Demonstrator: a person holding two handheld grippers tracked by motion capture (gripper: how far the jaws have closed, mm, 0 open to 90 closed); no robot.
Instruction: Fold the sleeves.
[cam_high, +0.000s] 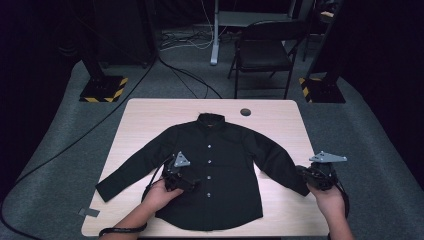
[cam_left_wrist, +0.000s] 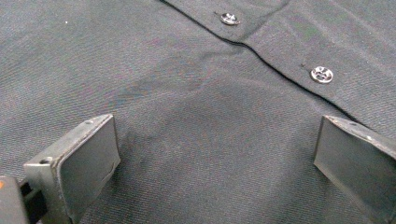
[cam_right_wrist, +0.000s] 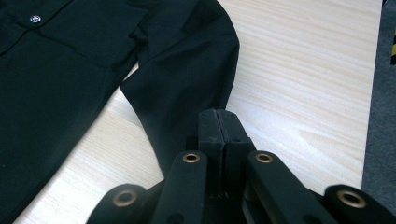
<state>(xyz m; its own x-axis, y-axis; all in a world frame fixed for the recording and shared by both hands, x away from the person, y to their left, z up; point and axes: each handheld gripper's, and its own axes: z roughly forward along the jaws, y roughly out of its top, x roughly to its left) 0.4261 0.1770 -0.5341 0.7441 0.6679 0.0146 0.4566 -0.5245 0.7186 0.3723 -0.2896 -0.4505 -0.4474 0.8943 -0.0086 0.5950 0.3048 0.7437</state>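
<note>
The black shirt (cam_high: 215, 170) lies flat, buttons up, mid-desk (cam_high: 150, 115), its long axis running from the hem at the near edge to the collar at the far edge. Right tongs (cam_right_wrist: 218, 122) pinch its right cuff; left tongs (cam_left_wrist: 215, 158) stand wide over its front.

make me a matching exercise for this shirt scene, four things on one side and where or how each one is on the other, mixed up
Things:
1. left gripper
2. right gripper
3. black shirt
4. folding chair

States or places:
A. spread flat on the table, front buttoned
B. fingers shut at the end of a sleeve
C. on the floor beyond the table
D. fingers wide apart over the shirt's front

Pairs: 1-D, 2-B, 3-A, 4-C
</note>
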